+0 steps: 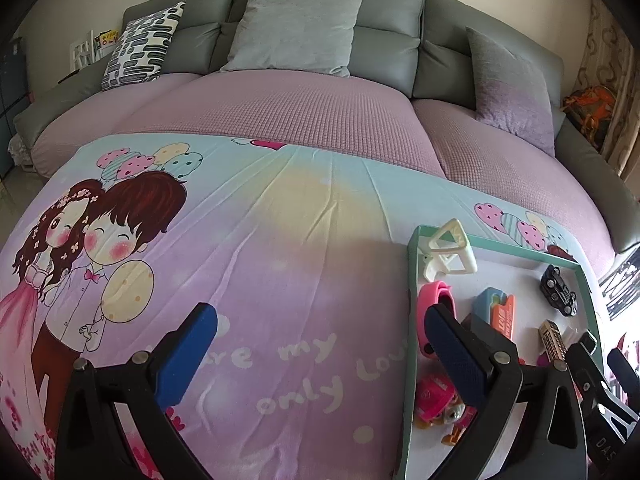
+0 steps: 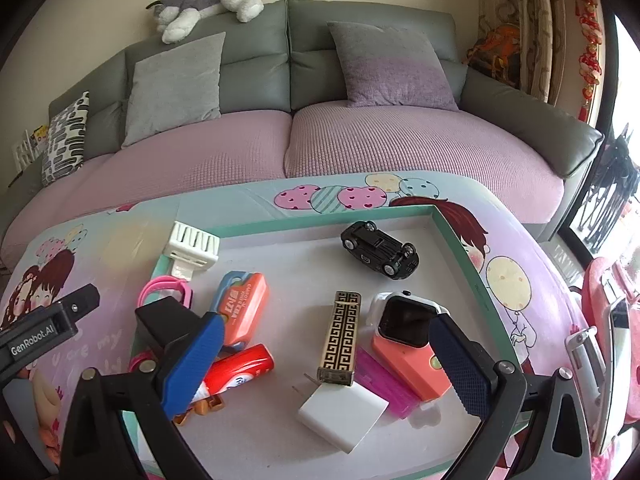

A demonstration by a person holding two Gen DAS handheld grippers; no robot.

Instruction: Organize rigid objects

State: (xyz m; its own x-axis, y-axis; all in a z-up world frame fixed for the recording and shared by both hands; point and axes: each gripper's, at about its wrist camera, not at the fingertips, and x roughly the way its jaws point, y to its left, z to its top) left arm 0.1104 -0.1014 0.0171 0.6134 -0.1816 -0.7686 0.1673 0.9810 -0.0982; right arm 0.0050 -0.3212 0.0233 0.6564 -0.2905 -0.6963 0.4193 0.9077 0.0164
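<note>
Your left tongs are spread wide and hold nothing, hovering over the cartoon-print cloth on the counter, with the teal-rimmed tray at their 3 o'clock. Your right tongs are also wide apart and empty, above the tray. Between their pads lie the gold-patterned lighter, the white charger block at 6 o'clock, and the pink smartwatch just beside the right pad. The red tube and orange case sit near the left pad. The black toy car lies upside down at 12 o'clock, well apart. Behind the counter stands a grey sofa with a mauve seat cover, cushions, and a plush dog on top.
</note>
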